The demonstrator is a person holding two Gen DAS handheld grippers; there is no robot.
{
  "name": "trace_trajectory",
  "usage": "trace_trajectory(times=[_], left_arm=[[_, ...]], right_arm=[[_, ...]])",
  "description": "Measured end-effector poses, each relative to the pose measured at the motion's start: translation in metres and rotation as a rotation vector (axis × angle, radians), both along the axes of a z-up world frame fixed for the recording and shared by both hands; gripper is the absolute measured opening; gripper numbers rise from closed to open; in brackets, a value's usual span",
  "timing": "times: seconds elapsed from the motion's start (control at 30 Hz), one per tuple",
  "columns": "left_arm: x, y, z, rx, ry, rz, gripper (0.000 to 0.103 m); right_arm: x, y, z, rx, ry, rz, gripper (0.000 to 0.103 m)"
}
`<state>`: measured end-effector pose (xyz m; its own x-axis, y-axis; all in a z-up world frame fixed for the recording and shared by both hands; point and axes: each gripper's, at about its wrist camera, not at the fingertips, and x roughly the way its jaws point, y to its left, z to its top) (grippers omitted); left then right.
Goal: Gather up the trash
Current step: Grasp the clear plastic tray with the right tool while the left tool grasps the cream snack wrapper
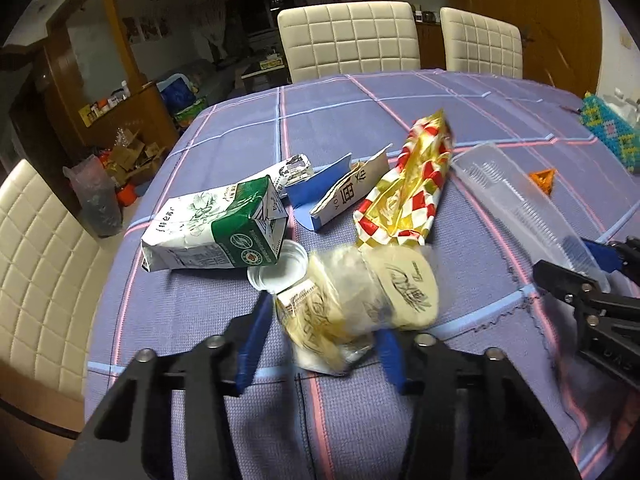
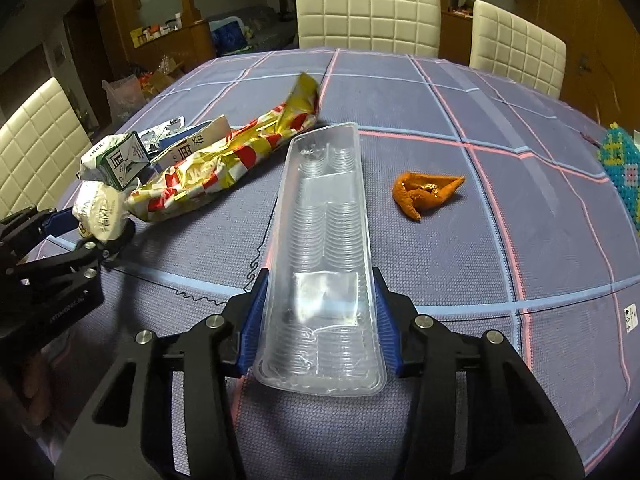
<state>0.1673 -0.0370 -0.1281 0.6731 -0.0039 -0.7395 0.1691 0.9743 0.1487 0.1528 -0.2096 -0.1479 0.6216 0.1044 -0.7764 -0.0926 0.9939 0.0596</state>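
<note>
Your left gripper [image 1: 320, 344] clamped one crumpled wrapper [image 1: 360, 304]. Your right gripper [image 2: 318, 320] clamped one clear tray [image 2: 324, 240] (lengthwise). One carton [image 1: 216, 232] lay nearby.

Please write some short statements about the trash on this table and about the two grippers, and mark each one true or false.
1. The left gripper has a crumpled cream wrapper between its fingers. True.
2. The right gripper is closed on the orange wrapper. False: its fingers press the sides of the clear plastic tray; the orange wrapper lies apart on the tablecloth.
3. The green and white carton lies on its side. True.
4. The red and gold bag lies inside the clear tray. False: it lies beside the tray on the cloth.
5. A white round lid lies next to the carton. True.
</note>
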Motion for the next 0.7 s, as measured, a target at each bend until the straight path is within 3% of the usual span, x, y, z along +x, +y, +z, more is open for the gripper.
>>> trace_trajectory(times=[0.7], left_arm=[[-0.043,0.030,0.035,-0.063,-0.096,0.044,0.037]], right_arm=[[-0.029,0.010,0.030,0.010,-0.076,0.016,0.049]])
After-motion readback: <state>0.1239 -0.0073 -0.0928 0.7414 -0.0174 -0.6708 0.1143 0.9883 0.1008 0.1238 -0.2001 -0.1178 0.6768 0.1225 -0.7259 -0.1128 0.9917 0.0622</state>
